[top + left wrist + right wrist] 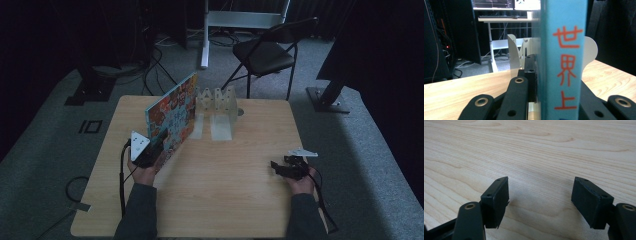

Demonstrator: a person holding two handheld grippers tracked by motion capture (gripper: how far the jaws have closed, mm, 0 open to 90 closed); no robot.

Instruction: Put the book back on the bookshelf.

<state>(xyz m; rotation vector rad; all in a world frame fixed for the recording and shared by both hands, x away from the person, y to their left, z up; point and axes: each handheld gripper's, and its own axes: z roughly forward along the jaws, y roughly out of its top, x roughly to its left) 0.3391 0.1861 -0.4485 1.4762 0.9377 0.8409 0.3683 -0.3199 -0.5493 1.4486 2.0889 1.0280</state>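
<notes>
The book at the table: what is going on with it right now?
A person's left gripper is shut on a colourful book, holding it upright on edge on the wooden table, just in front of a white rack. The right gripper rests open and empty near the table's right side.

Overhead, two close jaw-cameras — shared table [225, 170]

Wooden table [235, 165] with white rack [217, 107]

Book [564, 62]: light blue spine, orange-red characters, multicoloured picture cover. Rack [218, 102]: white. Bench [230, 165]: pale wood grain. Both hand-held grippers black, grey top plates.
</notes>
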